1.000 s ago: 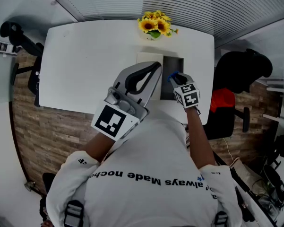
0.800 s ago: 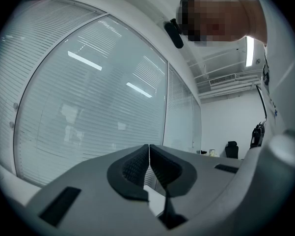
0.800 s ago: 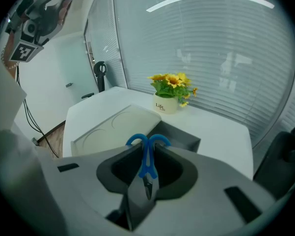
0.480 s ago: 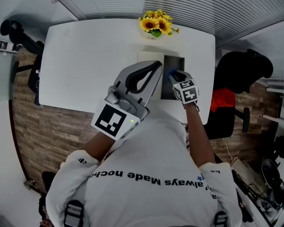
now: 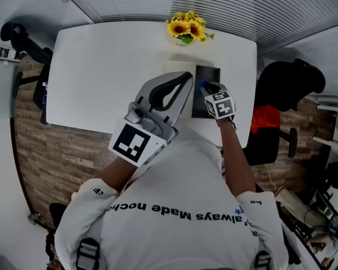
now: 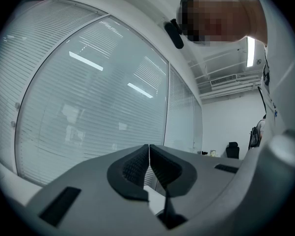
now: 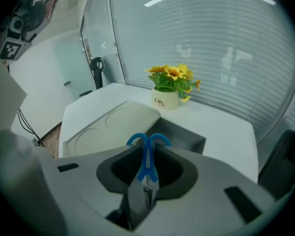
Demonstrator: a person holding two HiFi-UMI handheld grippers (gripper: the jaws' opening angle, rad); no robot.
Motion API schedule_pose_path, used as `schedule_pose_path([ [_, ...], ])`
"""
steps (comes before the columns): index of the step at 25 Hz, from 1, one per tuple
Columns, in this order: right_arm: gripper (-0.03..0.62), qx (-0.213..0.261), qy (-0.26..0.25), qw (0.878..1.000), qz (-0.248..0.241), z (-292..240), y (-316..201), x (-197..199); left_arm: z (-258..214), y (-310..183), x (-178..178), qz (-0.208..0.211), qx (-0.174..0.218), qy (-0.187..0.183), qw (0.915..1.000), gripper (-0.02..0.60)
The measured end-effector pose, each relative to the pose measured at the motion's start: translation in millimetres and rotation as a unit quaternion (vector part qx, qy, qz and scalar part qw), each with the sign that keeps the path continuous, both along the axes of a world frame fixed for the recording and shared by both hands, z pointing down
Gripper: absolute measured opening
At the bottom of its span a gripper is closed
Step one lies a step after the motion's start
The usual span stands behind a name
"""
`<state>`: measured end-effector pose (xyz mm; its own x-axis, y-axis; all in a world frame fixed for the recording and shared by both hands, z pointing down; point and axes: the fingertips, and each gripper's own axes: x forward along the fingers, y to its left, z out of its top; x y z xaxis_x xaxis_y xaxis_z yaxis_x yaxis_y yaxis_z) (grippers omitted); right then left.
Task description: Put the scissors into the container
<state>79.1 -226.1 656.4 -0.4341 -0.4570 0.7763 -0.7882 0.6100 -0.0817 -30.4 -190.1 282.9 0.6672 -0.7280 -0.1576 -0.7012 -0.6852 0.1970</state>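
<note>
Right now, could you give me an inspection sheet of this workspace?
Surface: white table.
Job's things: blue-handled scissors held by the right gripper; grey container open below them, a pale lid-like panel beside it.
Clutter: potted sunflowers at the table's far edge.
Grippers: right gripper shut on the scissors above the container; left gripper shut, empty, raised.
Cables: what look like loose leads on the floor at the person's right.
Surroundings: black office chair, glass wall with blinds, wood-look floor.
</note>
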Motion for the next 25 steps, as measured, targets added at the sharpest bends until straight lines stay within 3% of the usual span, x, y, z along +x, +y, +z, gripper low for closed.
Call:
schedule_pose_path([
  [25, 0.090, -0.046, 0.011, 0.999, 0.022, 34, -9, -3, 3, 0, -3, 0.001, -0.004, -0.002, 1.0000, 0.021],
])
